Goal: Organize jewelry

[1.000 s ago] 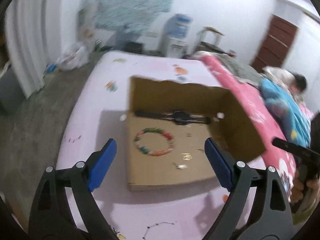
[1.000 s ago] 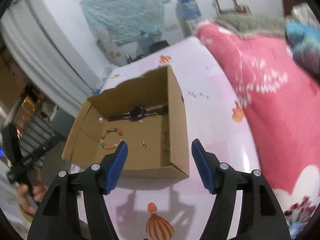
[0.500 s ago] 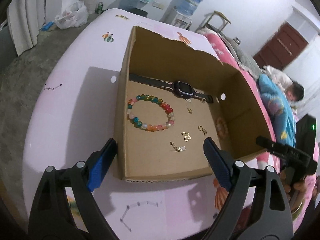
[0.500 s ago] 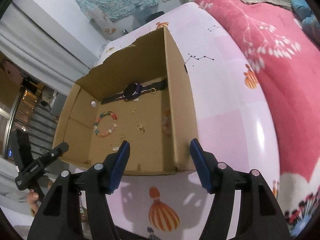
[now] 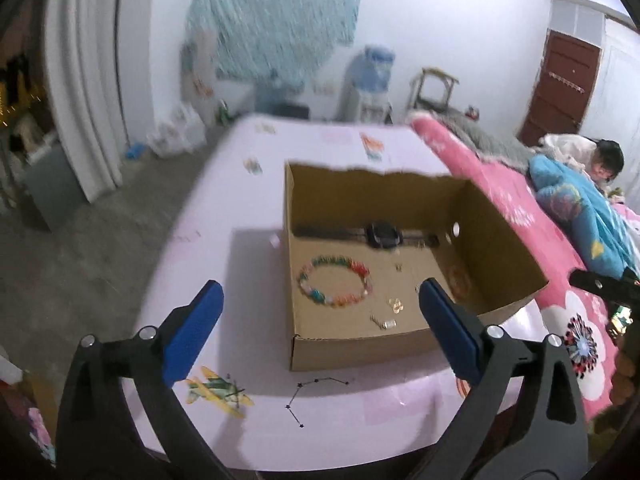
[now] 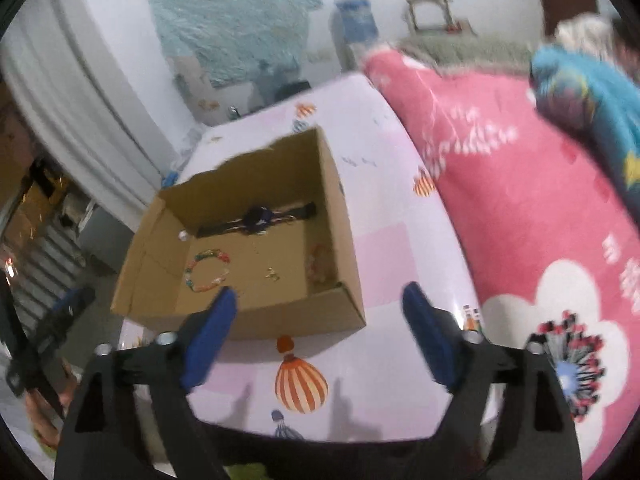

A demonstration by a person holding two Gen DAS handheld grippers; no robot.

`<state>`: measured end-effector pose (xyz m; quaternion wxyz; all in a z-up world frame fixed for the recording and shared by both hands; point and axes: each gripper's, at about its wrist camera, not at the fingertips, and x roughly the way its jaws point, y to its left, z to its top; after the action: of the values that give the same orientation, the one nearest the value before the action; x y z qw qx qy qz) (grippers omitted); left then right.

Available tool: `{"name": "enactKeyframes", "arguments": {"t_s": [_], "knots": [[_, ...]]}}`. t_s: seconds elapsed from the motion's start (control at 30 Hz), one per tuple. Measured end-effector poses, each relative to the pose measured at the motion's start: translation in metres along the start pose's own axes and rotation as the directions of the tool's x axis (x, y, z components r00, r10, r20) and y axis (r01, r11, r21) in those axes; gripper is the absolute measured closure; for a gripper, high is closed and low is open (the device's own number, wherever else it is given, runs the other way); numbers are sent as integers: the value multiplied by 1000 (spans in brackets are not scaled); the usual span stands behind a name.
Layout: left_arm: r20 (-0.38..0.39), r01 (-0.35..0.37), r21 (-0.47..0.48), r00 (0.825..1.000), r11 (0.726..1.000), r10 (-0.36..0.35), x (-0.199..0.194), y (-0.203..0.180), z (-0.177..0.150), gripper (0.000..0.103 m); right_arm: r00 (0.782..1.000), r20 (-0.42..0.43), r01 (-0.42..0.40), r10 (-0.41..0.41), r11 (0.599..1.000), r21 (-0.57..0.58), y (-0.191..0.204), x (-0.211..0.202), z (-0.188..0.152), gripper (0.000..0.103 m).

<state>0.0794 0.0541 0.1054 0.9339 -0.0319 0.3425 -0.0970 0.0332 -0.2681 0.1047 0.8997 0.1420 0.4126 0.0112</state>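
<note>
An open cardboard box (image 5: 320, 348) (image 6: 280, 320) stands on the pink patterned table (image 5: 224, 208). Inside lie a black watch (image 5: 382, 234) (image 6: 256, 218) along the far wall, a coloured bead bracelet (image 5: 334, 286) (image 6: 206, 272), and small gold pieces (image 5: 395, 304) (image 6: 272, 274). My left gripper (image 5: 320, 322) is open and empty, held back from the box's near wall. My right gripper (image 6: 318, 328) is open and empty, above the table just before the box's near right corner.
A bed with a pink flowered blanket (image 6: 540, 220) runs along the table's right side; a person in blue (image 5: 600, 160) lies on it. The floor (image 5: 80, 248) drops away left of the table. A water dispenser (image 5: 374, 80) stands at the far wall.
Both grippers have pulled back and tilted up from the box, so more of the room and near table edge shows. Both stay open. The jewelry in the box has not moved.
</note>
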Motion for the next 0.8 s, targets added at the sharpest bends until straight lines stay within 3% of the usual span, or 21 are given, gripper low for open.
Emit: {"name": "enactKeyframes", "arguments": {"t_s": [0.07,0.2,0.37,0.47,0.63,0.8], "knots": [[14,-25,2,1000,1000,25,-9,-7,4,8,1000,-13,10,-11,997,-72,18,-6,-9,8],[-2,-74,1,997,997,74,-13,-21,-2,8,997,-78,13,-25,988,-156,46,8,-25,7],[-127,-146,37,981,989,150,9,-34,-13,8,988,-98,99,-119,977,-188,60,28,-34,7],[-161,-189,58,967,980,196,18,-37,-17,8,984,-99,128,-146,977,-170,62,34,-31,7],[-224,-178,-24,960,984,168,25,-35,-21,8,980,-132,128,-148,981,-144,64,47,-28,7],[-239,-193,-35,954,981,179,29,-36,-25,8,978,-131,143,-165,977,-160,70,50,-29,7]]}}
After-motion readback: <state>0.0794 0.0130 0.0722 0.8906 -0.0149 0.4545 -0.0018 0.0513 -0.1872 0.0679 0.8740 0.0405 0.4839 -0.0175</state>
